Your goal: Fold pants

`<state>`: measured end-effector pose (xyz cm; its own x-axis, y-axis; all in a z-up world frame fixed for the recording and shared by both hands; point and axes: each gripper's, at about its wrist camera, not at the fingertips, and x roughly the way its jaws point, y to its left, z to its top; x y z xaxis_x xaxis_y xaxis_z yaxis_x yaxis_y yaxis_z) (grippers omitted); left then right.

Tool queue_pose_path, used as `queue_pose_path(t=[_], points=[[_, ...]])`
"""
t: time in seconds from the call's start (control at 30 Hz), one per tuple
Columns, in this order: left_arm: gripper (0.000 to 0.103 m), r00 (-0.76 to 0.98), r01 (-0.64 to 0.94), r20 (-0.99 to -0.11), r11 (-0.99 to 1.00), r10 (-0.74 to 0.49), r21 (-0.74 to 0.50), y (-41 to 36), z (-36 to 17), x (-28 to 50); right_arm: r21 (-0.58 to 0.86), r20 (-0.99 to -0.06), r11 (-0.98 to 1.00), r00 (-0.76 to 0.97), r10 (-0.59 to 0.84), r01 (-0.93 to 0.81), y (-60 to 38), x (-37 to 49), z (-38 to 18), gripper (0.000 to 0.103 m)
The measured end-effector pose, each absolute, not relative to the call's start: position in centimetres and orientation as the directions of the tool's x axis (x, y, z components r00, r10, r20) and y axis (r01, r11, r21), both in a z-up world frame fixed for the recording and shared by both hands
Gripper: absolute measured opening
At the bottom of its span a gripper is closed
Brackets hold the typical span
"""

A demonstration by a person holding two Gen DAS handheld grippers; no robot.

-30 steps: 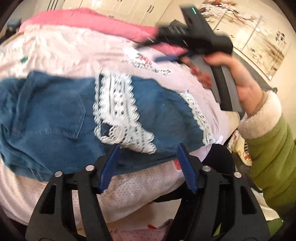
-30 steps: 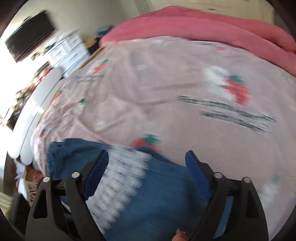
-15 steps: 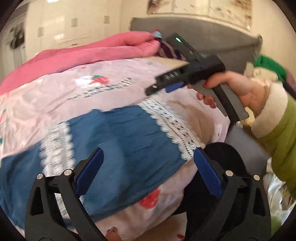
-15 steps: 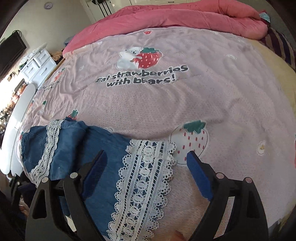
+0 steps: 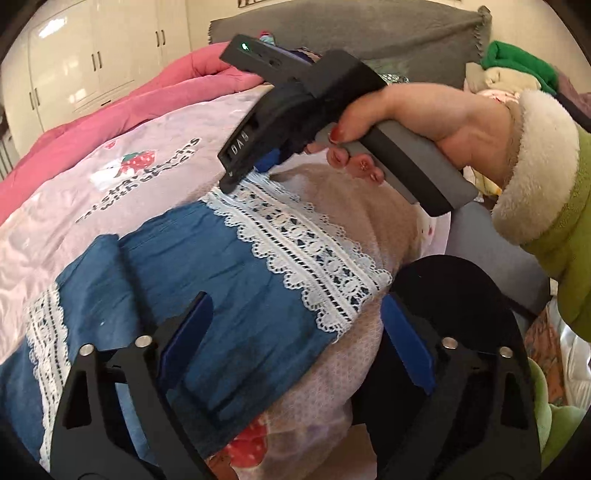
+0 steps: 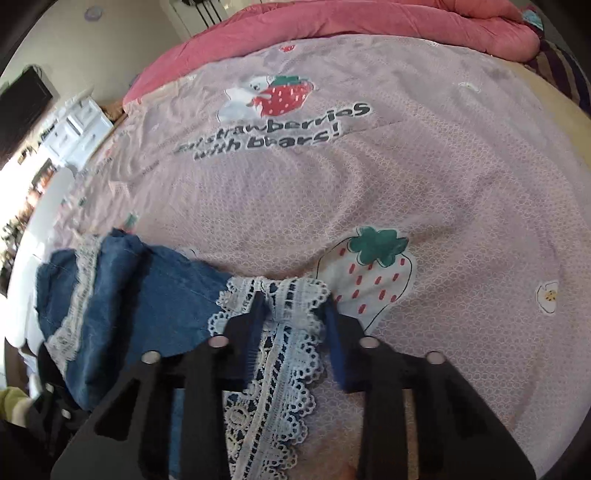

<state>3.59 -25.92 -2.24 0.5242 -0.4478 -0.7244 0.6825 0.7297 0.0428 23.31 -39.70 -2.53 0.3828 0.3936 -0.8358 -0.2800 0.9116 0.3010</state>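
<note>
Blue denim pants (image 5: 207,266) with white lace hems lie on a pink strawberry-print bedspread (image 5: 122,184). My left gripper (image 5: 295,347) is open, hovering just above the lower corner of the lace hem (image 5: 325,266). My right gripper (image 6: 295,314) has its jaws narrowed around the bunched far corner of the same lace hem (image 6: 291,295). In the left wrist view the right gripper (image 5: 243,173) sits at the hem's far corner, with its fingertips hidden. The rest of the pants (image 6: 122,295) stretch away to the left.
A rolled pink duvet (image 6: 332,26) lies along the bed's far side. A grey headboard (image 5: 351,29) and a pile of clothes (image 5: 517,66) are at the right. A black round object (image 5: 454,295) sits below the bed edge. White drawers (image 6: 74,129) stand at the left.
Both grippers moved to the lace hem end of the pants. The right gripper came down on the hem's far corner and its jaws narrowed from wide open. The left stayed open.
</note>
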Motion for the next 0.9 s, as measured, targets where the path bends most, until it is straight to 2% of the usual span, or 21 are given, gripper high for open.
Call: queue_pose_path(t=[0.07, 0.1, 0.13, 0.47, 0.5, 0.53, 0.57, 0.67, 0.7, 0.9], points=[[0.073, 0.52, 0.693, -0.73, 0.719, -0.443, 0.057, -26.7, -2.6, 3.7, 0.348, -0.81, 0.894, 0.388, 0.439, -0.284, -40.1, 23.1, -2.0, 0.016], [0.064, 0.515, 0.699, -0.734, 0.712, -0.443, 0.062, -27.0, -2.8, 3.7, 0.352, -0.805, 0.889, 0.391, 0.447, -0.293, -40.1, 22.9, -1.7, 0.016], [0.059, 0.509, 0.706, -0.738, 0.705, -0.443, 0.064, -27.4, -3.1, 3.7, 0.345, -0.804, 0.89, 0.396, 0.445, -0.299, -40.0, 22.7, -1.4, 0.016], [0.055, 0.529, 0.748, -0.747, 0.637, -0.403, 0.186, -30.5, -5.5, 2.6, 0.401, -0.752, 0.851, 0.409, 0.518, -0.339, -38.5, 22.4, 1.5, 0.014], [0.052, 0.534, 0.747, -0.746, 0.636, -0.398, 0.195, -30.6, -5.7, 2.6, 0.402, -0.751, 0.849, 0.408, 0.52, -0.343, -38.3, 22.4, 1.6, 0.013], [0.04, 0.547, 0.738, -0.742, 0.642, -0.388, 0.208, -30.6, -5.8, 2.7, 0.398, -0.751, 0.849, 0.409, 0.519, -0.347, -38.0, 22.4, 1.8, 0.013], [0.035, 0.562, 0.726, -0.736, 0.652, -0.378, 0.219, -30.5, -5.8, 2.8, 0.4, -0.749, 0.847, 0.407, 0.522, -0.351, -37.8, 22.4, 1.9, 0.013], [0.013, 0.577, 0.708, -0.716, 0.677, -0.392, 0.2, -29.7, -5.0, 3.1, 0.411, -0.741, 0.839, 0.405, 0.535, -0.357, -37.1, 22.3, 2.4, 0.012], [0.009, 0.573, 0.706, -0.713, 0.686, -0.405, 0.177, -29.2, -4.7, 3.3, 0.414, -0.737, 0.836, 0.405, 0.54, -0.361, -36.8, 22.3, 2.7, 0.012], [0.007, 0.568, 0.667, -0.657, 0.745, -0.496, 0.014, -24.9, -1.5, 3.1, 0.426, -0.72, 0.823, 0.411, 0.56, -0.376, -34.8, 22.4, 4.3, 0.012]])
